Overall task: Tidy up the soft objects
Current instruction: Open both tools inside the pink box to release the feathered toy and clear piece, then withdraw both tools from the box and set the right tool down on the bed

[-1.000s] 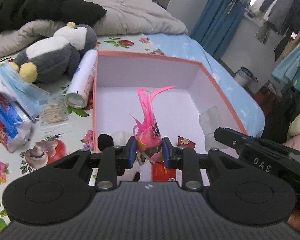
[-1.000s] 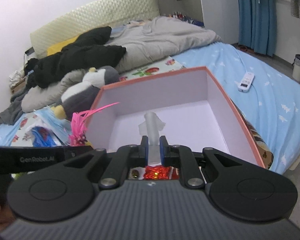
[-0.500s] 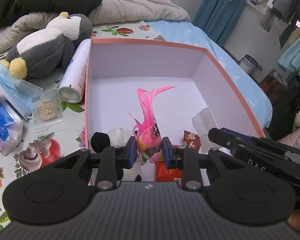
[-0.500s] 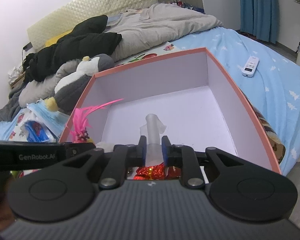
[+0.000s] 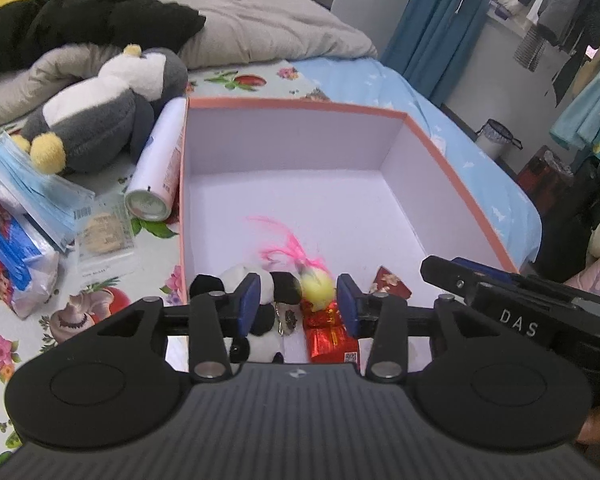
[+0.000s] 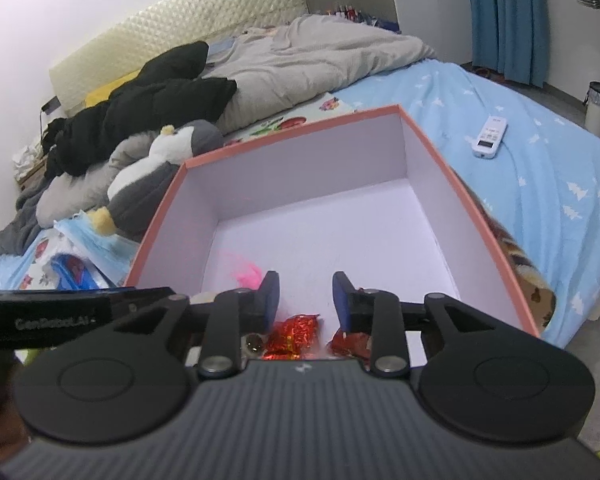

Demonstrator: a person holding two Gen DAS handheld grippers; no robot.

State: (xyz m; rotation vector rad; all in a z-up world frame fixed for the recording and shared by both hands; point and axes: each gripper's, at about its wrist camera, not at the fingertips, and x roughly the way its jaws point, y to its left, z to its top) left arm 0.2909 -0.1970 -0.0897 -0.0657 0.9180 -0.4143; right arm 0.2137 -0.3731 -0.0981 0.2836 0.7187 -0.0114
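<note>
Left gripper (image 5: 296, 302) has just been opening; its jaws stand apart over the box (image 5: 292, 104), and the feather toy (image 5: 314, 280) lies loose between them by the near wall, beside the panda (image 5: 240, 280). Right gripper (image 6: 305, 300) has also just been opening and holds nothing. Lift both straight up, clear of the feathers, before reaching left for the penguin (image 5: 96, 120).

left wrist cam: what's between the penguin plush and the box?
A white spray can, lying on its side along the box's left wall, beside the penguin plush.
</note>
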